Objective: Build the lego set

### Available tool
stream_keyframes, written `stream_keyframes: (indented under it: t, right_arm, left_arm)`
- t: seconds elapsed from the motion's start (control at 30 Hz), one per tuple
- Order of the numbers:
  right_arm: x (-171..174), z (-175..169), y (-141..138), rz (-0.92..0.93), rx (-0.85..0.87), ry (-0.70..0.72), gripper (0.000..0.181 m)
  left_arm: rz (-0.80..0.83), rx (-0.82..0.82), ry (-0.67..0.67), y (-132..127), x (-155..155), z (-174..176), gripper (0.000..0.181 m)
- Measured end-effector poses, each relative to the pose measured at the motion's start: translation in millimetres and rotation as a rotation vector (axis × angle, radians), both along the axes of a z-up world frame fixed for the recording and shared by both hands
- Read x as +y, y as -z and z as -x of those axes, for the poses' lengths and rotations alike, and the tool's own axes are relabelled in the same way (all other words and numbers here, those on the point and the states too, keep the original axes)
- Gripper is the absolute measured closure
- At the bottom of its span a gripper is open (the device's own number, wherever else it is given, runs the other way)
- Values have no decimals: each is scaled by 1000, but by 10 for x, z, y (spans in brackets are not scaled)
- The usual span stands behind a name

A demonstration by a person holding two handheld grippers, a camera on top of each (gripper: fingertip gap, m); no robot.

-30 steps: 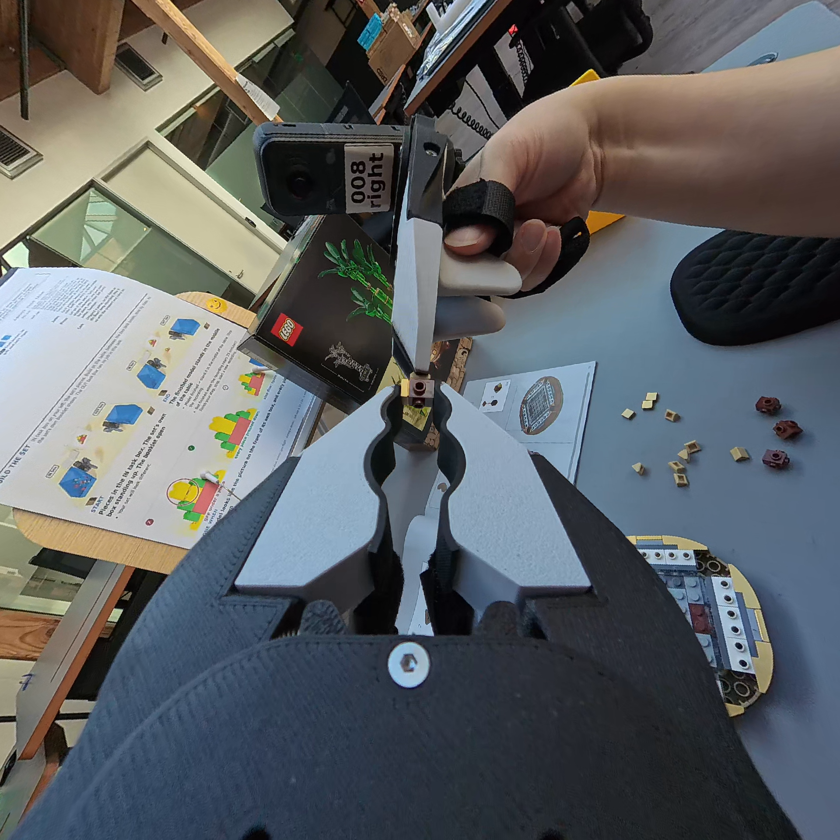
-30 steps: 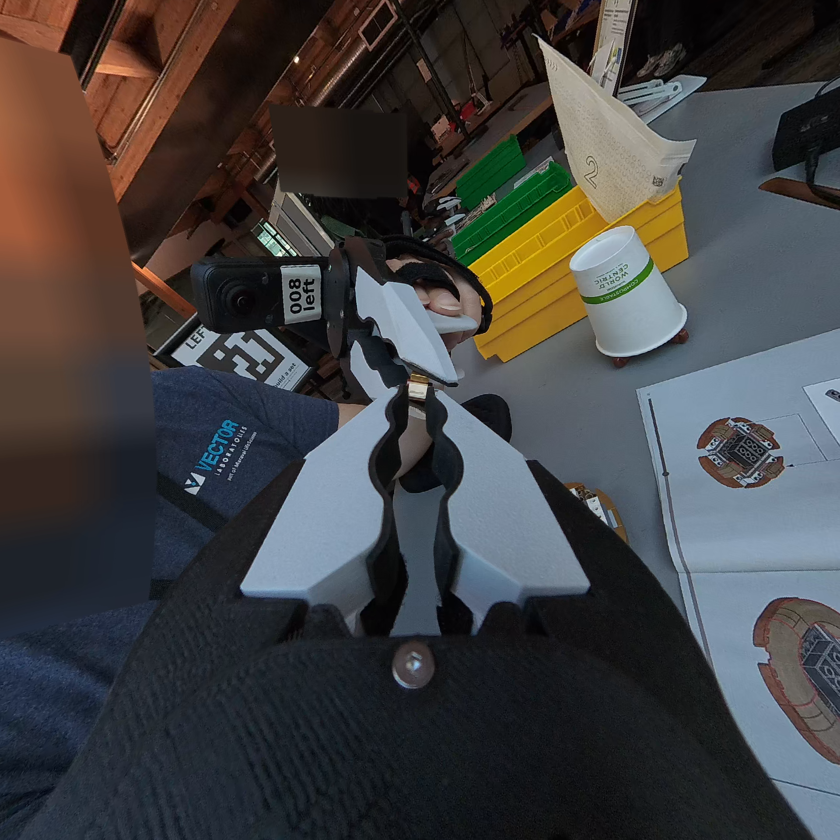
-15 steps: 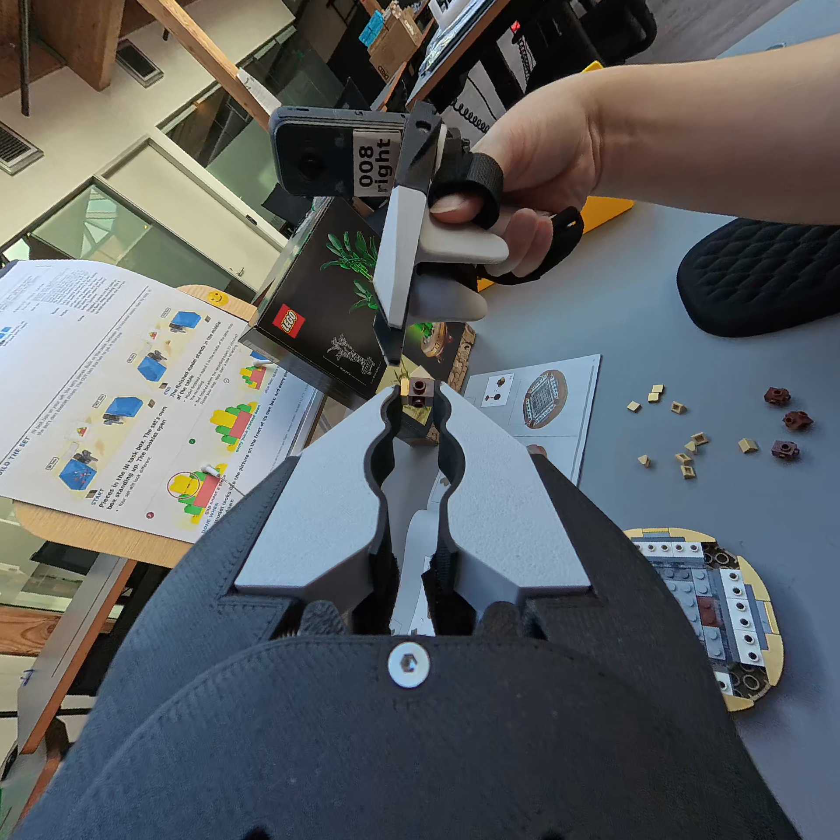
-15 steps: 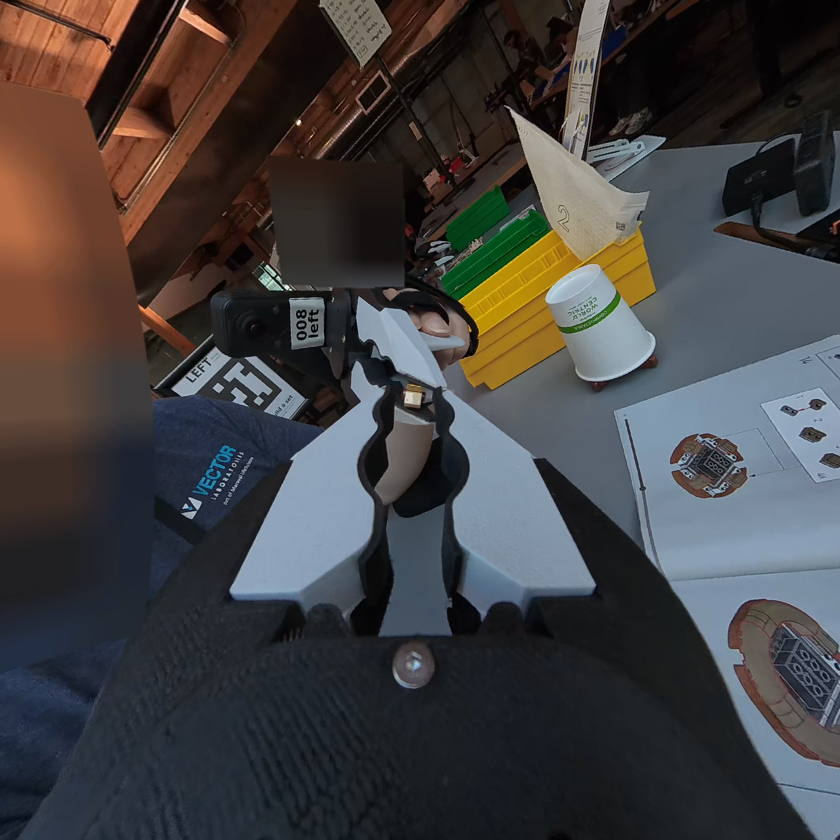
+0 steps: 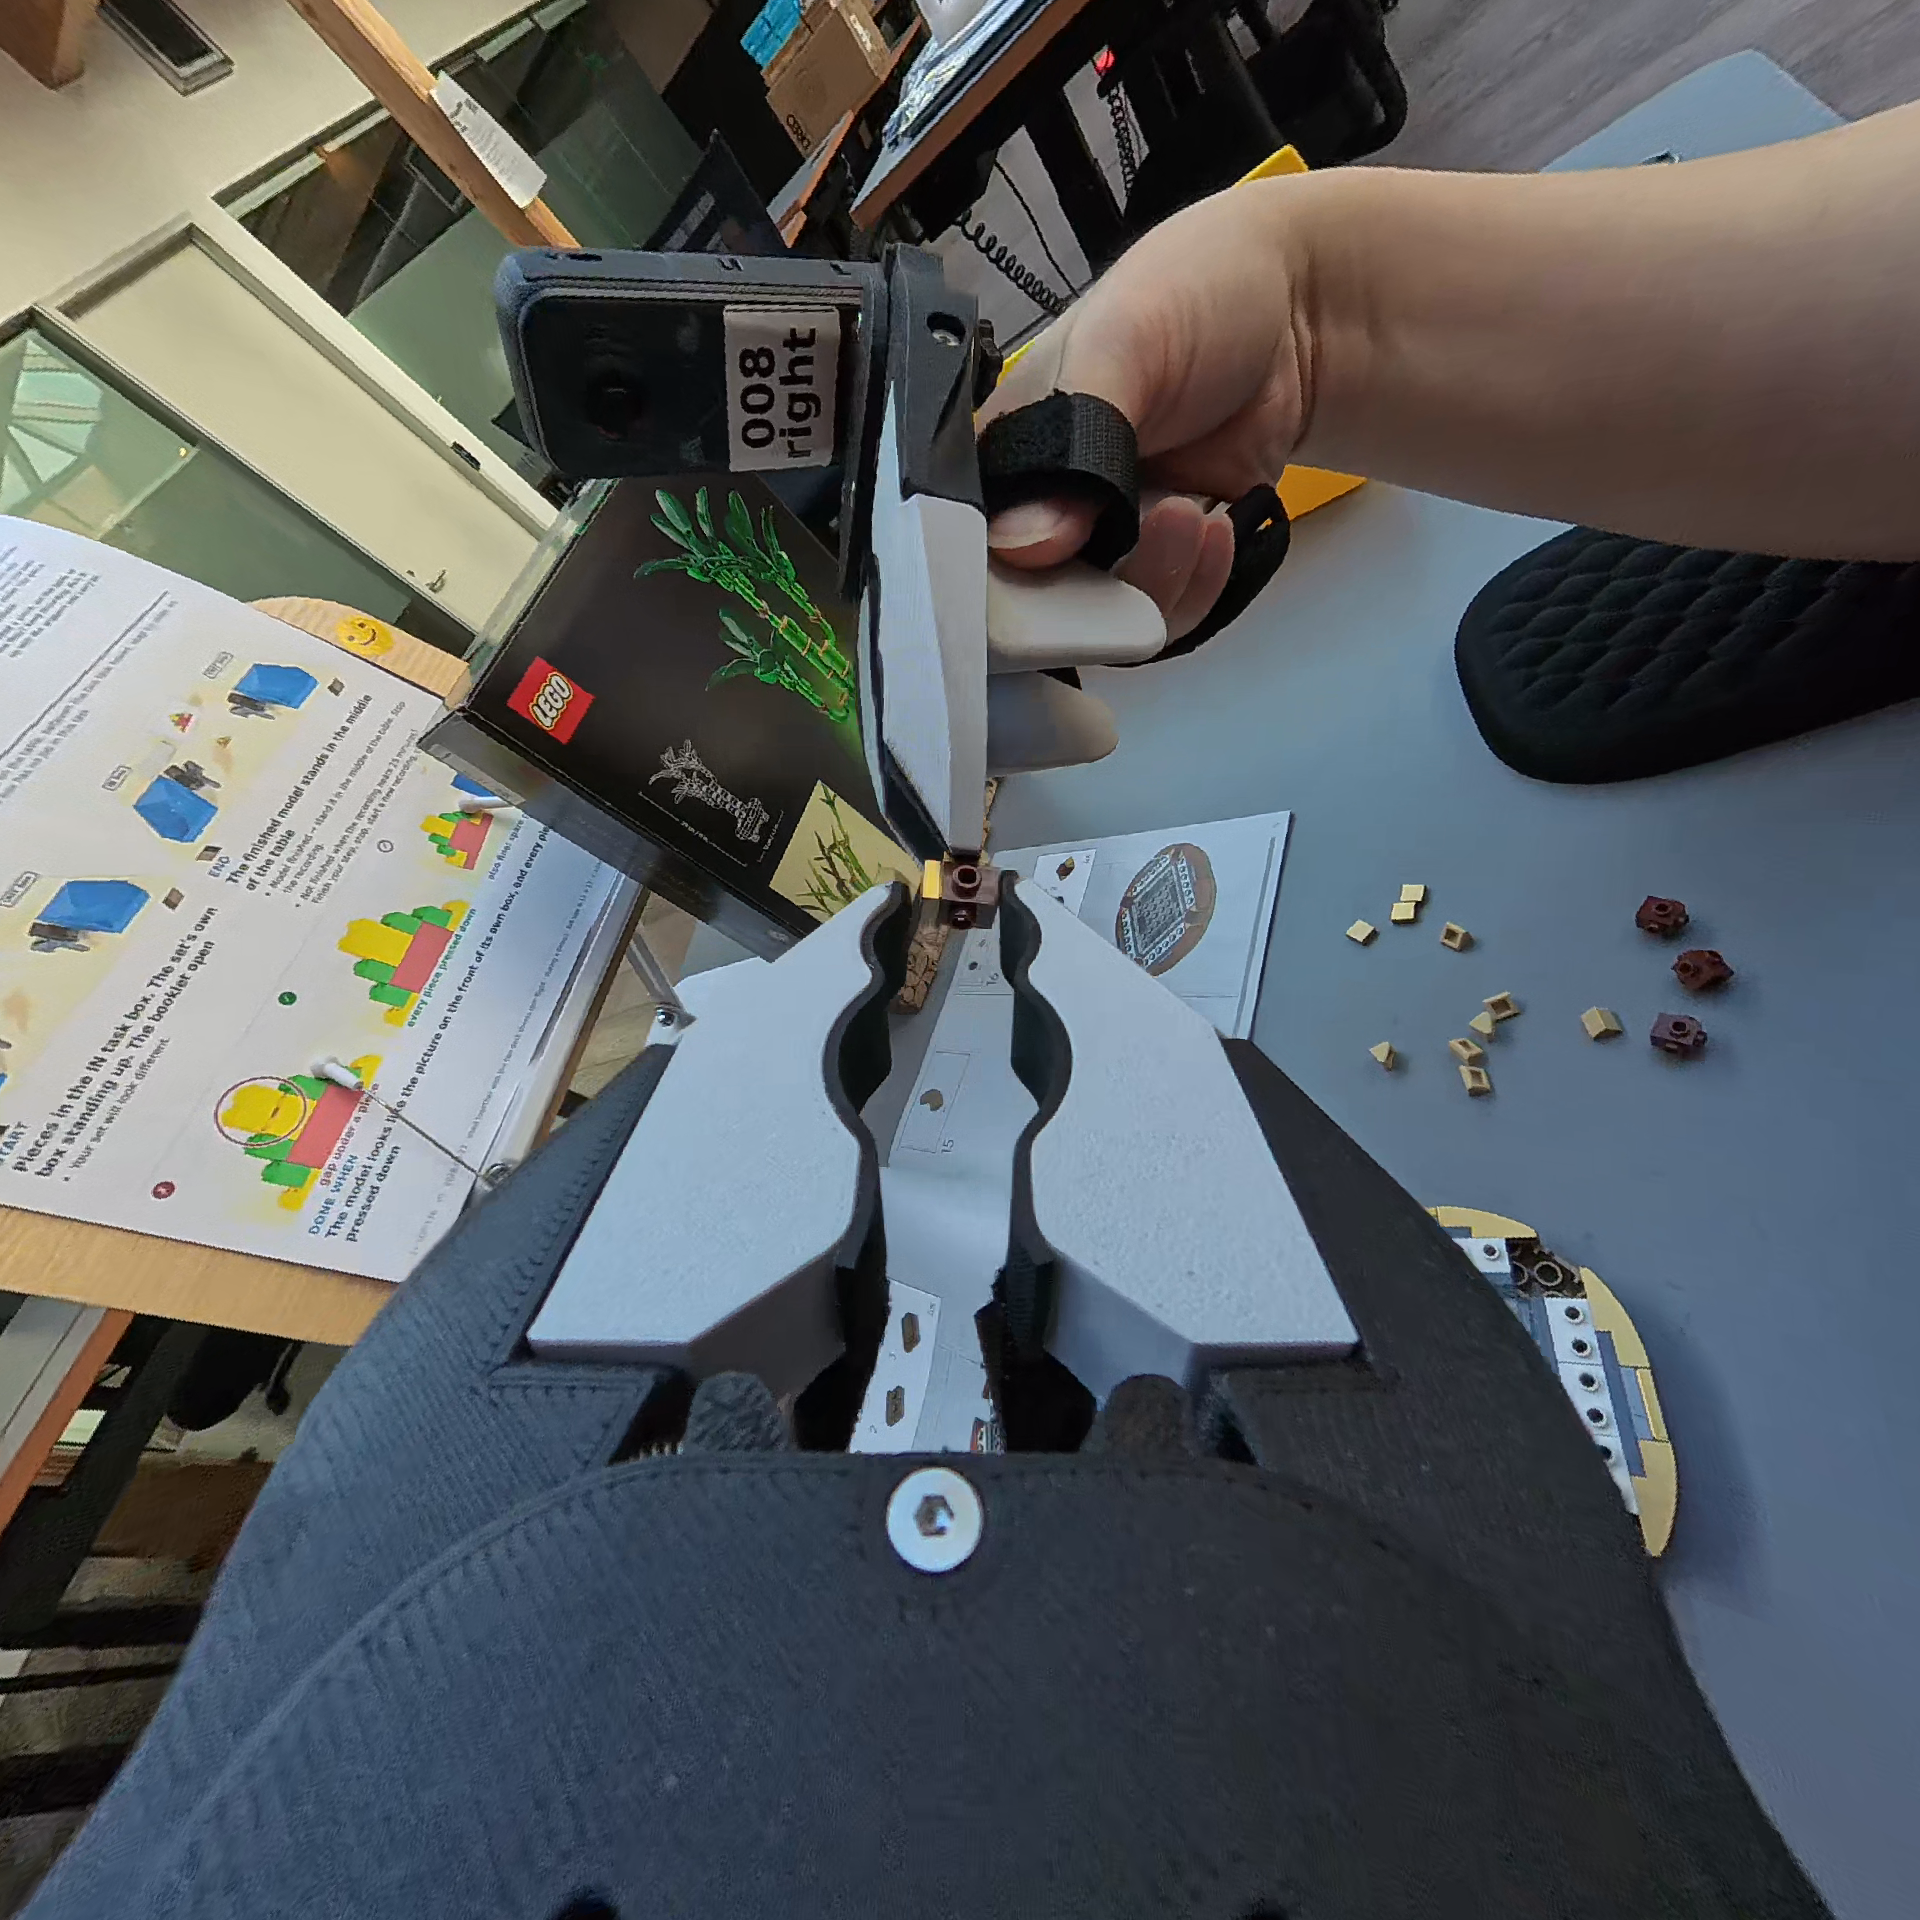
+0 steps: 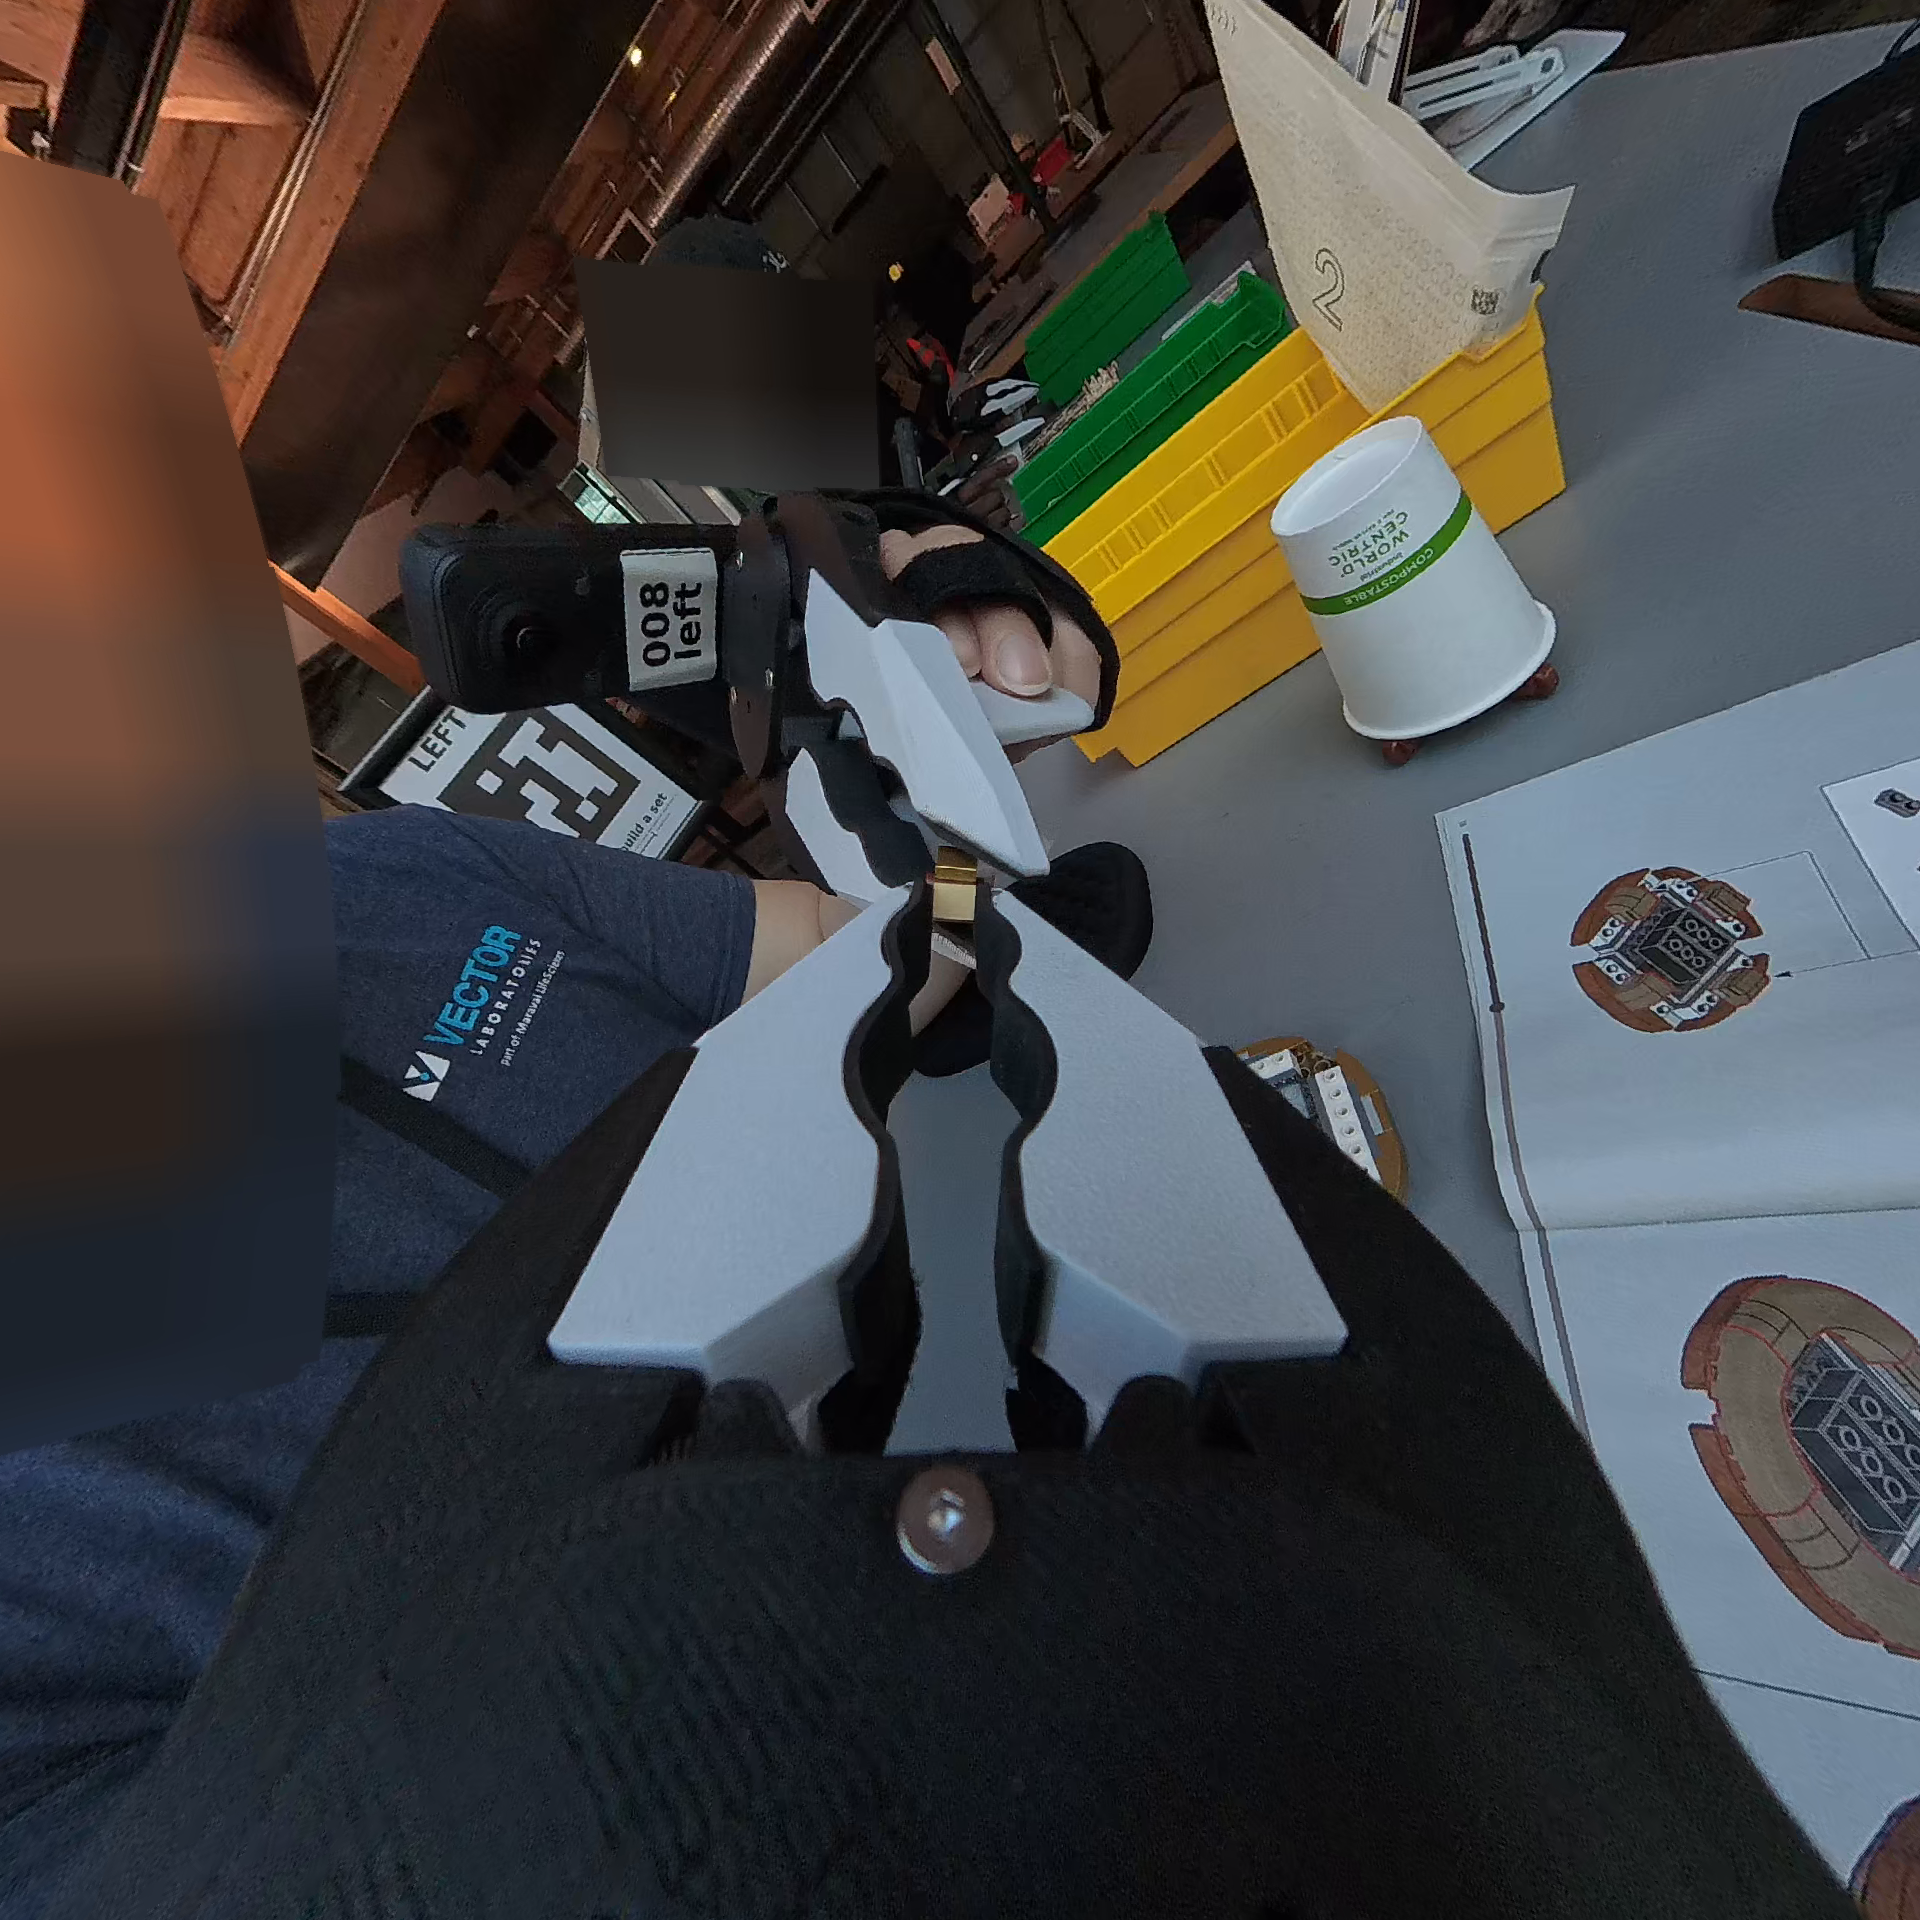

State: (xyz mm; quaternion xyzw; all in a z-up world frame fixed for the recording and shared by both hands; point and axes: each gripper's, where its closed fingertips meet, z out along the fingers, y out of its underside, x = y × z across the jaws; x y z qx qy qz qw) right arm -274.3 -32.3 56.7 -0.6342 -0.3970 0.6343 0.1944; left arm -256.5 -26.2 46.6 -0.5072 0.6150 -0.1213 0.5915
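Since half a second ago the right hand-held gripper has swung upright, tips meeting the left hand-held gripper, both clamping a small brown-and-tan lego piece, mostly hidden between fingertips above the counter.

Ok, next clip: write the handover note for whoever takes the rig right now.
Left gripper: shut on a small brown brick, held in the air.
Right gripper: shut on a tan piece, pressed against the brown brick's side.
On the grey table: three more brown bricks, scattered tan pieces, the partly built round base, the open instruction booklet.
Done: base started. Left: finish this join, repeat with the loose bricks, mount them on the base.
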Motion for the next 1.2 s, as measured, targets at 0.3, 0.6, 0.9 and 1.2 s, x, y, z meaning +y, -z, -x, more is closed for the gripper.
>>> stream_keyframes:
  t: [0.3,0.6,0.9,1.2]
  right_arm:
    - [349,-995,285,-195,-217,199,175]
    - [598,-1578,261,-23,-77,351,175]
    - [424,-925,-16,73,88,148,175]
    - [131,-403,46,32,-31,44,175]
  left_arm:
    - [291,-150,29,-91,18,86,138]
    - [576,-303,191,-146,-90,-3,129]
    - [326,-274,61,-30,65,-252,133]
    - [-22,-99,-82,13,96,-277,156]
